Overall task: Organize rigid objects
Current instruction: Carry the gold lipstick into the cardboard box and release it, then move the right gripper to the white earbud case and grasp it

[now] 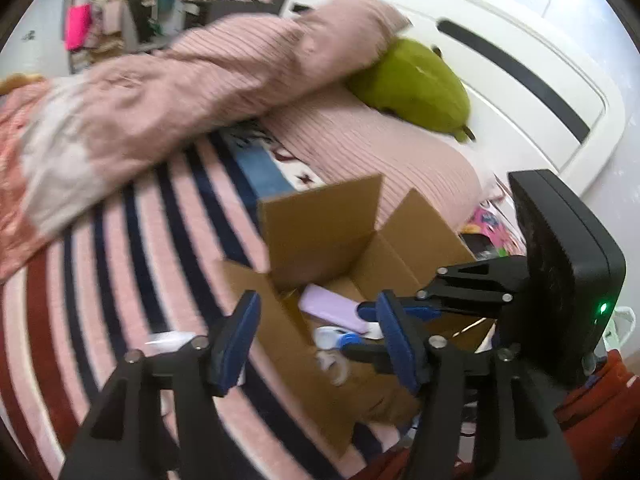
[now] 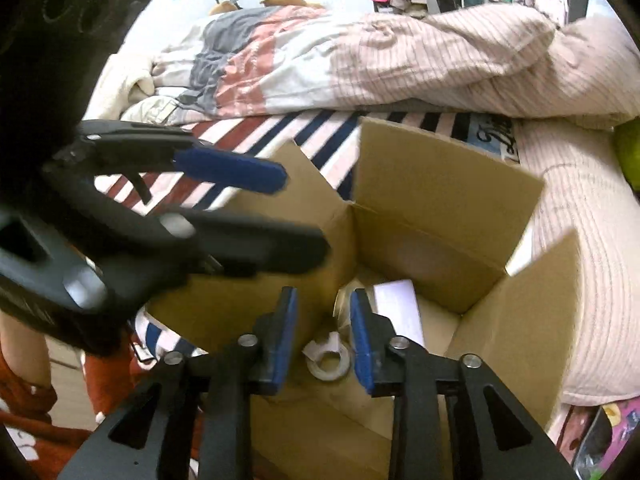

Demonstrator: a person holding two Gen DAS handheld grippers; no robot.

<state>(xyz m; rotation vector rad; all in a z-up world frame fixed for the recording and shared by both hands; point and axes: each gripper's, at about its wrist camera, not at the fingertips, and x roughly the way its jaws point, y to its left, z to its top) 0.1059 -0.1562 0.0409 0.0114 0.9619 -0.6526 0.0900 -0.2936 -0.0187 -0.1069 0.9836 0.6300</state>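
An open cardboard box (image 1: 320, 220) (image 2: 440, 184) stands on the striped bedspread. Inside lie a pale lilac flat case (image 1: 332, 307) (image 2: 398, 308), a white tape roll (image 2: 329, 364) (image 1: 334, 362) and a small white and blue item (image 1: 334, 338). My left gripper (image 1: 320, 344) is open and empty above the box's near left edge. My right gripper (image 2: 324, 336) is open and empty, over the box and just above the tape roll. The right gripper also shows in the left wrist view (image 1: 370, 330), and the left gripper in the right wrist view (image 2: 296, 216).
A rumpled pink duvet (image 1: 180, 80) lies across the bed behind the box. A green plush toy (image 1: 416, 84) rests by the white headboard (image 1: 520, 40). A pink ribbed pillow (image 2: 580, 260) lies right of the box. Cluttered shelves (image 1: 104, 8) stand far back.
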